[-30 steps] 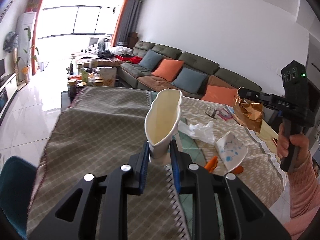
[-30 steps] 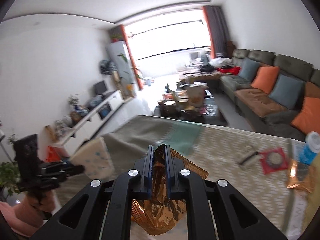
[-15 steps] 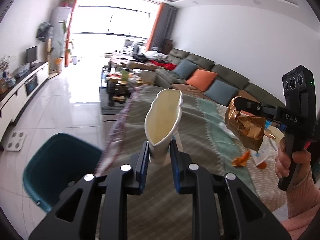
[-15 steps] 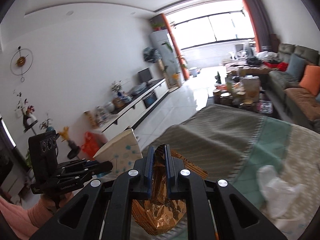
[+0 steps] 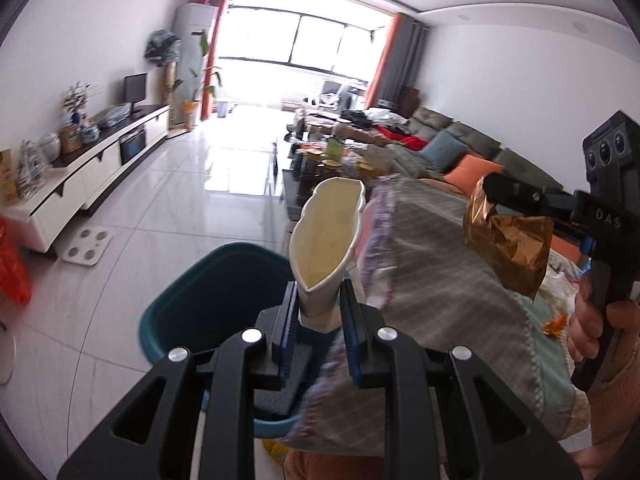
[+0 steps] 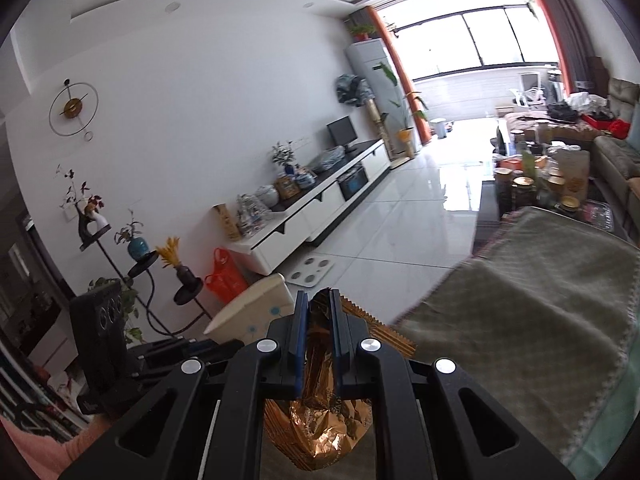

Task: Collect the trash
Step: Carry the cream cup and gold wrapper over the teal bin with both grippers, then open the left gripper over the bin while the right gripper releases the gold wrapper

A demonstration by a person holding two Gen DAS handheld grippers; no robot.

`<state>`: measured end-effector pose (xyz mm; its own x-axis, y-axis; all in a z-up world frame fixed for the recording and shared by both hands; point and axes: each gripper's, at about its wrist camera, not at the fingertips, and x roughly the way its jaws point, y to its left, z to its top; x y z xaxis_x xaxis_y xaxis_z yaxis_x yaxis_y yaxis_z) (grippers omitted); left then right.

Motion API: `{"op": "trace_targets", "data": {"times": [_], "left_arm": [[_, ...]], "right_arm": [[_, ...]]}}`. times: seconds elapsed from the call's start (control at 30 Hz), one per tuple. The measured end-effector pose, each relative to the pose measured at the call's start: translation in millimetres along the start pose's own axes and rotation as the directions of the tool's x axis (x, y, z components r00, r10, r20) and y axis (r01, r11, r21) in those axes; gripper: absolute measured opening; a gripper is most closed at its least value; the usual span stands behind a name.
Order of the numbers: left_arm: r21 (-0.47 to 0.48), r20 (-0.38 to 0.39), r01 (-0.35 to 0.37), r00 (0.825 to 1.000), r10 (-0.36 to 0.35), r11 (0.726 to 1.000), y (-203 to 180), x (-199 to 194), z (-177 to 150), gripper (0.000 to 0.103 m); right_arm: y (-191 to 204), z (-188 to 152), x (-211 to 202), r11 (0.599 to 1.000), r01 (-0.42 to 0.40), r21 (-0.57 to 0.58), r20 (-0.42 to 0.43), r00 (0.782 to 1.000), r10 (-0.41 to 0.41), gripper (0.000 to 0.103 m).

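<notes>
The left gripper (image 5: 318,304) has its jaws clamped on a squashed paper cup (image 5: 326,240), directly above the teal bin (image 5: 208,288); the right gripper (image 6: 319,312), pinching a gold foil wrapper (image 6: 320,428), hangs farther from the bin, over the desk (image 5: 448,280).

Your squashed white paper cup (image 5: 326,240) sits mid-frame, mouth up, above the teal bin (image 5: 208,296) at lower left, while the crumpled gold wrapper (image 5: 508,248) hangs at right over the table.
</notes>
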<state>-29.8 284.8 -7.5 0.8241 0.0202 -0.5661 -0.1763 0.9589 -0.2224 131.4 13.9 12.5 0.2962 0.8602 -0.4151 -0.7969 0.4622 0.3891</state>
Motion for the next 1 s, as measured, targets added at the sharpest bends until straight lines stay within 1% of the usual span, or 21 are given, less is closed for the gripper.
{"op": "trace_targets", "data": {"times": [0.2, 0.3, 0.57, 0.7, 1.0], "left_arm": [[-0.038, -0.028, -0.042, 0.999, 0.04, 0.998, 24, 7, -4, 0.022], [-0.062, -0.05, -0.054, 0.997, 0.051, 0.997, 37, 15, -6, 0.022], [-0.098, -0.102, -0.092, 0.991, 0.082, 0.991, 52, 32, -18, 0.022], [-0.108, -0.126, -0.108, 0.988, 0.094, 0.988, 56, 41, -21, 0.023], [-0.132, -0.163, -0.132, 0.98, 0.11, 0.982, 63, 54, -23, 0.024]], "right_arm": [[15, 4, 38, 1.0, -0.021, -0.008, -0.032, 0.999, 0.021, 0.011], [19, 2, 61, 0.999, -0.038, 0.007, -0.076, 0.996, 0.039, 0.011], [18, -5, 111, 0.997, -0.038, 0.061, -0.166, 0.985, 0.048, 0.011], [12, -8, 128, 0.994, -0.02, 0.104, -0.201, 0.979, 0.041, 0.012], [2, -9, 148, 0.985, 0.03, 0.172, -0.236, 0.972, 0.011, 0.015]]}}
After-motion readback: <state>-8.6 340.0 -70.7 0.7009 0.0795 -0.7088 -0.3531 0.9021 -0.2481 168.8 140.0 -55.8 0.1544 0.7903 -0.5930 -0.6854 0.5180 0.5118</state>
